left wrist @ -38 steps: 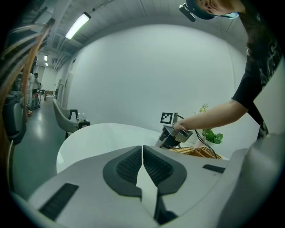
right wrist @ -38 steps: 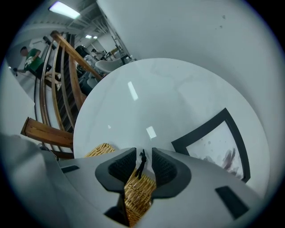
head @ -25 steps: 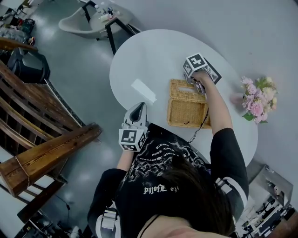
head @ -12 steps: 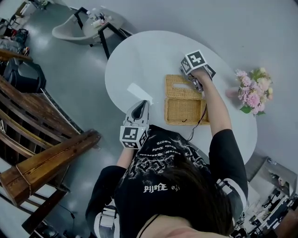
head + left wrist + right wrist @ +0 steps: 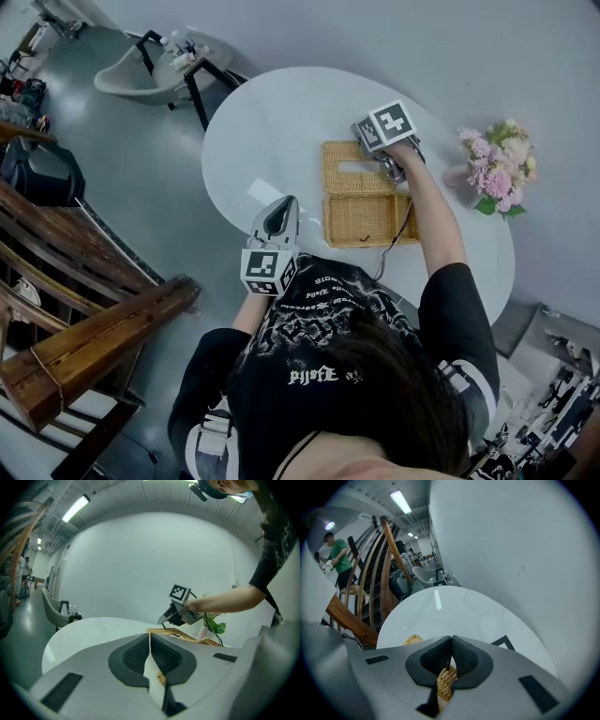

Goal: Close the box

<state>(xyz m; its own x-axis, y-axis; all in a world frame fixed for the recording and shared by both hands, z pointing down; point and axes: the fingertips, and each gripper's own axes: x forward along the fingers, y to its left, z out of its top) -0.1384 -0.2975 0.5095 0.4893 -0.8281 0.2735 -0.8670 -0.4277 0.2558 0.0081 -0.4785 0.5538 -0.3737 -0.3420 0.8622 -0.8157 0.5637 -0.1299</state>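
Note:
A wicker box [image 5: 367, 219] stands open on the white oval table [image 5: 272, 131]. Its lid [image 5: 352, 167], with a slot in it, lies folded back on the far side. My right gripper [image 5: 388, 169] is at the lid's right edge, and its jaws are shut on that edge. In the right gripper view the right gripper [image 5: 451, 643] has its pads pressed together, with wicker [image 5: 445, 682] showing just below them. My left gripper [image 5: 281, 202] hangs shut and empty at the table's near edge, left of the box. In the left gripper view the left gripper [image 5: 150, 637] points at the box [image 5: 174, 633].
A pot of pink flowers [image 5: 492, 167] stands on the table right of the box. A black cable [image 5: 397, 236] runs from the right gripper over the basket. A grey chair and small side table [image 5: 159, 58] stand beyond the table, with wooden stair rails [image 5: 94, 328] at the left.
The head view has drifted, so everything sits a little further left in the frame. Both grippers keep their places relative to the box.

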